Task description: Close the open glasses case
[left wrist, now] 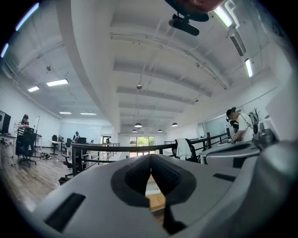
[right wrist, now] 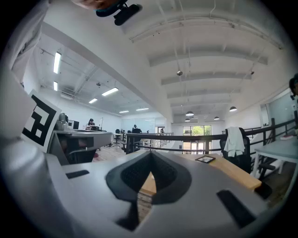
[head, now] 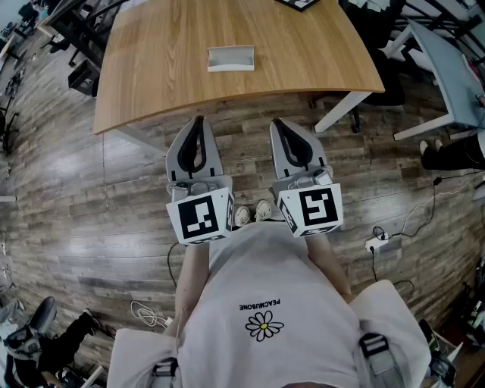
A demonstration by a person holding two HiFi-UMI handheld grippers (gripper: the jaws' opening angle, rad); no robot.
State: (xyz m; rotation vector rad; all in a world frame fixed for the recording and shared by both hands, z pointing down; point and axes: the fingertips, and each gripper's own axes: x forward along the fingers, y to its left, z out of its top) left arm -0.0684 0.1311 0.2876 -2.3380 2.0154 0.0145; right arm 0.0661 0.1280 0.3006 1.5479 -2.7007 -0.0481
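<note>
The open glasses case [head: 231, 58], pale grey with a white rim, lies on the wooden table [head: 167, 68] near its middle. Both grippers hang side by side over the floor, short of the table's near edge, pointing level toward it. My left gripper [head: 198, 121] is shut with nothing in it; its tips meet in the left gripper view [left wrist: 150, 157], with a sliver of table showing below them. My right gripper [head: 279, 123] is also shut and empty, its tips together in the right gripper view [right wrist: 151, 155]. The case is well ahead of both.
A black marker card [head: 297, 3] [right wrist: 205, 159] lies at the table's far edge. A grey desk [head: 447, 68] stands to the right, chairs at the far left. A power strip with cables [head: 373, 244] lies on the wood floor. A seated person [head: 45, 341] is at lower left.
</note>
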